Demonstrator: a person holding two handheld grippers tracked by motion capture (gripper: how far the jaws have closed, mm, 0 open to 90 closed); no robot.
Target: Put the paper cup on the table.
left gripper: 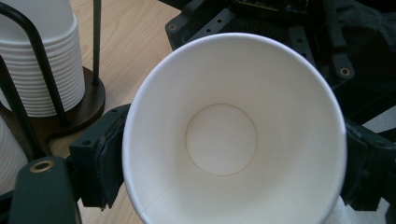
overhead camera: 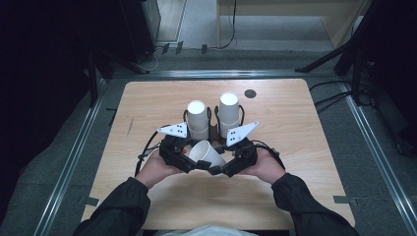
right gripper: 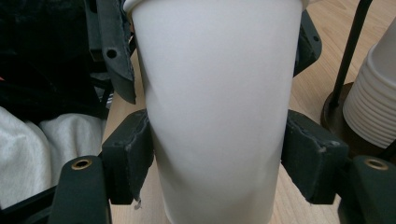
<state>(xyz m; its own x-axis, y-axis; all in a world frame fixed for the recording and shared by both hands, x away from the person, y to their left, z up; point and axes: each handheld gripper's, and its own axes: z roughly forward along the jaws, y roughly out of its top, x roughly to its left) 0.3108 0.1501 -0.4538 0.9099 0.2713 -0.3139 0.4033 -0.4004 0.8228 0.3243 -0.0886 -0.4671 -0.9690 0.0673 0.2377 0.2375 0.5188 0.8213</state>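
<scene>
A white paper cup (overhead camera: 207,153) lies on its side just above the table's near middle, held between both grippers. My left gripper (overhead camera: 193,161) looks straight into the cup's open mouth (left gripper: 224,140), and its pads (left gripper: 105,158) press on the rim from both sides. My right gripper (overhead camera: 222,166) clamps the cup's lower body (right gripper: 215,116) with a pad (right gripper: 130,154) on each flank. The left gripper's jaws show farther up the cup in the right gripper view.
Behind the grippers, two tall stacks of white paper cups (overhead camera: 198,118) (overhead camera: 229,110) stand in a black wire holder on a dark round base (left gripper: 88,102). A small dark disc (overhead camera: 250,93) lies at the back of the wooden table (overhead camera: 295,147).
</scene>
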